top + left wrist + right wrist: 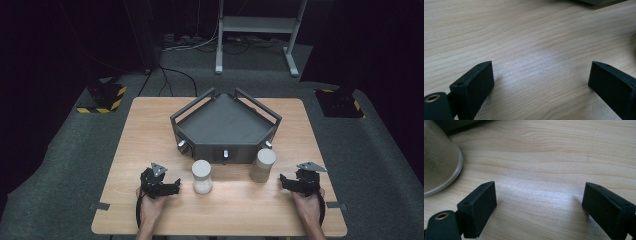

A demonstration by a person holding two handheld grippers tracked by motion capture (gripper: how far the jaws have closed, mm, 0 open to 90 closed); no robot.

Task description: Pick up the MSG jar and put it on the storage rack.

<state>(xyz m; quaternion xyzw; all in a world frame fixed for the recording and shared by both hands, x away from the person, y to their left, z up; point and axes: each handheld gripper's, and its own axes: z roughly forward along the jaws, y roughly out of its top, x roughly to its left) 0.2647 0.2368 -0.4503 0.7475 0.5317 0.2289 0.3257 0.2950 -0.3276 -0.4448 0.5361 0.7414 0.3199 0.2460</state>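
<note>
We rest both hands near the close edge of the wooden tabletop (pixel 150 135). Our left tool (pixel 175 186) sits at the near left, its jaws pointing right toward the white jar (pixel 202 176), which stands upright just beside it but apart from it. In the left gripper view the two black jaws stand wide with only bare wood grain between them; nothing is gripped.

Our right tool (pixel 281 179) sits at the near right, its jaws pointing left toward the tan jar (pixel 263 165), which stands upright a little farther from us than the white one, near the tool but not touching it. In the right gripper view the jaws are also spread wide over empty wood, and the tan jar's rounded side (pixel 439 160) shows at the far left of that view, outside the jaws.

Both jars stand right in front of the dark grey tray (pixel 225 122), an angular box with raised rails and small knobs on its near face, placed at the middle of the tabletop. The white jar stands near its left front corner, the tan jar close to its right front corner.
</note>
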